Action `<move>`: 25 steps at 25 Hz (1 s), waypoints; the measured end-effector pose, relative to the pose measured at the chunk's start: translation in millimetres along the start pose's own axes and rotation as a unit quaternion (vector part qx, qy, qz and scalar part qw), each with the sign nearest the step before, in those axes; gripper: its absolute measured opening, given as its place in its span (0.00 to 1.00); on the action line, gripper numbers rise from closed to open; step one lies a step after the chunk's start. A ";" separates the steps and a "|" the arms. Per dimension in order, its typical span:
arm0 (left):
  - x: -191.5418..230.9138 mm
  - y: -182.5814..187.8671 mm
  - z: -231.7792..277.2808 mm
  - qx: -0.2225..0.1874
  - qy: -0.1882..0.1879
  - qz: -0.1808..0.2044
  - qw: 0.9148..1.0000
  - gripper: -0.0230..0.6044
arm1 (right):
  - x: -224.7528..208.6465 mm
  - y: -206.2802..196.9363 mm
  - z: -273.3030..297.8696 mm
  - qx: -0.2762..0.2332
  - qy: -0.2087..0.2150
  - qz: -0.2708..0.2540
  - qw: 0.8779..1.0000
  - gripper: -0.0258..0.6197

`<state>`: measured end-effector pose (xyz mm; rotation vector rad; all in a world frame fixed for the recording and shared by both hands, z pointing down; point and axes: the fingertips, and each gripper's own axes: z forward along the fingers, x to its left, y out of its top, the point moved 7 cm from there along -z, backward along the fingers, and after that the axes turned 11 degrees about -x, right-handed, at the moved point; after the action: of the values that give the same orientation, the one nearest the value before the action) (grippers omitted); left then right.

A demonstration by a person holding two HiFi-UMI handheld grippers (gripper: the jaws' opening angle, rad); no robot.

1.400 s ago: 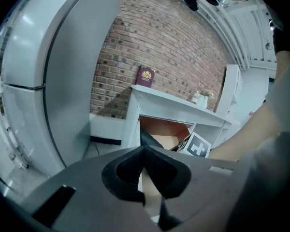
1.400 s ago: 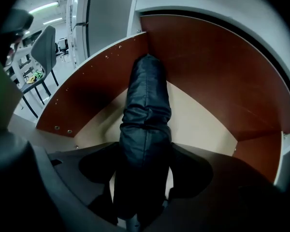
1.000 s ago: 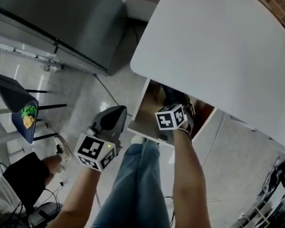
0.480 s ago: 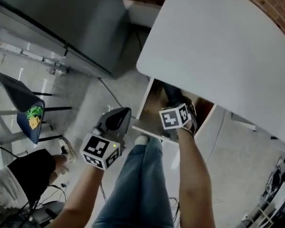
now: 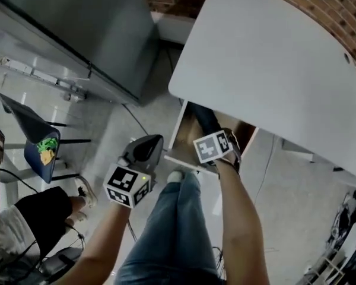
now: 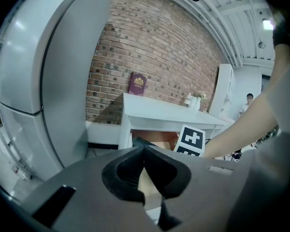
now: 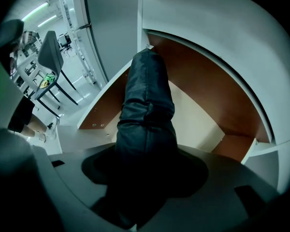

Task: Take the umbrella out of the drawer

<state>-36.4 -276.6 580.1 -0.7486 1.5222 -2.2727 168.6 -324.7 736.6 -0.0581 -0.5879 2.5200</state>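
Since one second ago, both hands are standing a little higher, and the right tongs (image 5: 221, 159) have just been closing with the umbrella (image 5: 205, 119) between them.

In the head view, two tongs are showing, each with one marker cube. The right tongs are pointing steeply down into the one open drawer (image 5: 177, 136) under the white tabletop (image 5: 273, 58). The one dark folded umbrella is reaching from these tongs toward the back of the drawer. The left tongs (image 5: 145, 147) are hovering just beside the drawer, apart from it. One chair (image 5: 34, 136) is standing at the left, and one seated person (image 5: 24, 224) is showing partly near it.

In the left gripper view, the left tongs are closed, the tips meeting with nothing between them. Behind them one red book (image 6: 137, 83) is leaning on the brick wall (image 6: 159, 47) above the tabletop.

In the right gripper view, the right tongs are gripping one end of the umbrella, and its far end is pointing at the back corner of the drawer.
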 end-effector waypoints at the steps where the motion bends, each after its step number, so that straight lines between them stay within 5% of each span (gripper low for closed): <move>1: -1.5 2.7 -1.6 0.000 -0.001 0.001 1.000 0.03 | 1.8 -0.3 -5.0 0.003 0.005 0.003 1.000 0.44; 25: -3.1 73.0 -62.2 -0.025 -0.014 -0.001 1.000 0.03 | 41.4 0.0 -149.1 0.039 0.063 0.069 0.995 0.44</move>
<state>-72.2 -256.2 493.5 -0.7923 1.5703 -2.2234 157.3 -243.9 605.1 -0.2343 -0.4468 2.6468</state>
